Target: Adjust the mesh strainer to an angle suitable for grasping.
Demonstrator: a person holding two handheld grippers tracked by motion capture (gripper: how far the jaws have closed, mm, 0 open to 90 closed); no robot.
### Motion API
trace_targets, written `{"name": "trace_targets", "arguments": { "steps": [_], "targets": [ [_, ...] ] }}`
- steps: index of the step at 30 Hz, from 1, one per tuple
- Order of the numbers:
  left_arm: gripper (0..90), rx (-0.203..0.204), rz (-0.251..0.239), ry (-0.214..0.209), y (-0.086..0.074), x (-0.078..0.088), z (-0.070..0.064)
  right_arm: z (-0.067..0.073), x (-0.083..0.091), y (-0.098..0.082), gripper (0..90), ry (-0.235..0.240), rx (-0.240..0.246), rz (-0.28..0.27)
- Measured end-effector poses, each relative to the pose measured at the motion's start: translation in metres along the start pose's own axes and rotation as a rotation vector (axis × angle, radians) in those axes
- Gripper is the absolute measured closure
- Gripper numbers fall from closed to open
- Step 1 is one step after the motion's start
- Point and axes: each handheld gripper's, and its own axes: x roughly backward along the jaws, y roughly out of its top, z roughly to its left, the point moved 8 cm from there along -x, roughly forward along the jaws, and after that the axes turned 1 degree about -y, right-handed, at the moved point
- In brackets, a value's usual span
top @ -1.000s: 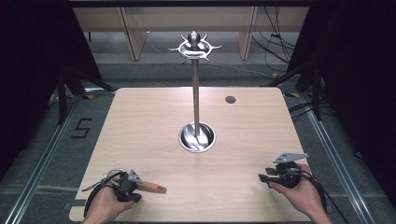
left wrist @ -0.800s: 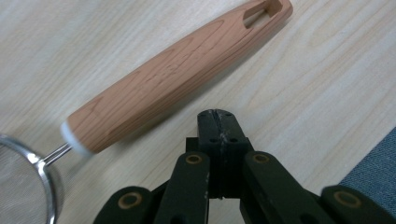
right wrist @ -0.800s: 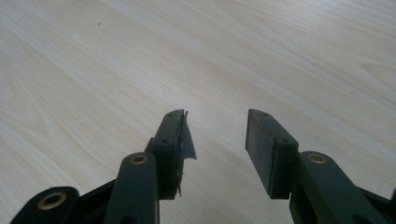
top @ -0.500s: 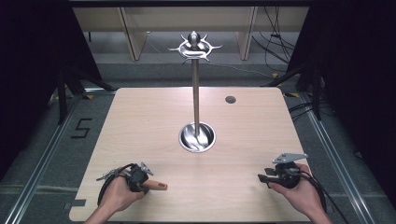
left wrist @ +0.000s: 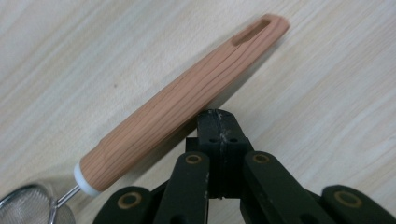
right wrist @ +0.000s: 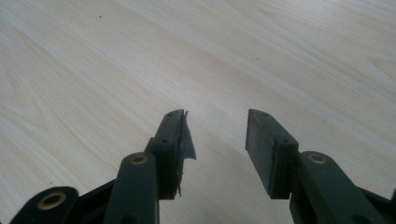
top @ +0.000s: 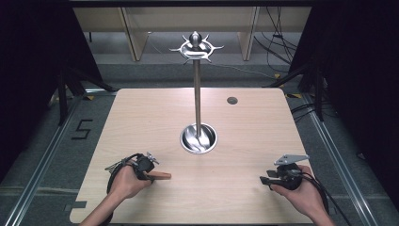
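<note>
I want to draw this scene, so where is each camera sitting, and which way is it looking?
High view: above the person's side, looking forward and down on the table; both hands, the left gripper and the right gripper show, with the metal stand.
Left gripper view: on the left gripper, looking along its shut jaws at the strainer lying beside them.
Right gripper view: on the right gripper, looking along its open jaws at bare tabletop.
Shared: the strainer's wooden handle shows in the high view and the left gripper view.
</note>
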Motion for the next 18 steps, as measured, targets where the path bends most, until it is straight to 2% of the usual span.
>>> {"name": "trace_targets", "arguments": {
  "steps": [2, 4, 7, 8, 9, 10, 11, 12, 13, 14, 15, 16, 17, 18],
  "targets": [
    [88.9, -0.013, -0.013, -0.001, 0.003, 0.004, 0.000, -0.003, -0.001, 0.002, 58.0, -0.011, 0.037, -0.029],
    [86.1, -0.037, -0.014, -0.007, 0.006, 0.011, -0.001, 0.001, 0.002, 0.000, 57.8, 0.002, -0.016, -0.001],
    [79.9, -0.064, -0.027, 0.000, 0.011, 0.018, 0.004, -0.002, 0.001, 0.000, 57.5, -0.003, 0.007, -0.015],
    [76.8, -0.100, -0.020, 0.008, 0.013, 0.021, 0.008, -0.002, -0.001, 0.002, 57.4, -0.008, -0.005, -0.044],
    [71.9, -0.114, -0.026, 0.010, 0.015, 0.022, 0.011, -0.002, -0.002, 0.002, 57.2, -0.013, 0.000, -0.053],
    [66.6, -0.129, -0.005, 0.003, 0.015, 0.024, 0.014, -0.001, 0.002, 0.001, 57.1, -0.001, -0.014, -0.024],
    [61.0, -0.138, -0.005, 0.002, 0.017, 0.025, 0.017, -0.001, 0.004, 0.000, 57.0, -0.006, -0.022, -0.013],
    [57.1, -0.135, -0.002, 0.002, 0.019, 0.027, 0.021, -0.004, 0.004, 0.000, 56.9, -0.014, 0.006, -0.027],
    [54.8, -0.131, 0.004, 0.006, 0.020, 0.028, 0.025, -0.002, 0.006, -0.001, 56.9, -0.008, -0.035, -0.015],
    [53.1, -0.114, 0.019, 0.005, 0.020, 0.030, 0.028, -0.005, 0.004, -0.001, 56.8, -0.018, 0.006, -0.031],
    [50.7, -0.110, 0.033, 0.009, 0.020, 0.031, 0.032, -0.006, 0.004, 0.000, 56.8, -0.019, 0.003, -0.042],
    [48.4, -0.108, 0.043, 0.012, 0.020, 0.032, 0.034, -0.005, 0.003, 0.002, 56.7, -0.015, -0.023, -0.071],
    [46.4, -0.107, 0.052, 0.011, 0.020, 0.033, 0.036, -0.004, 0.005, 0.001, 56.6, -0.017, -0.026, -0.056],
    [45.3, -0.113, 0.052, 0.013, 0.020, 0.034, 0.037, -0.003, 0.005, 0.002, 56.4, -0.013, -0.036, -0.067]
  ]
}}
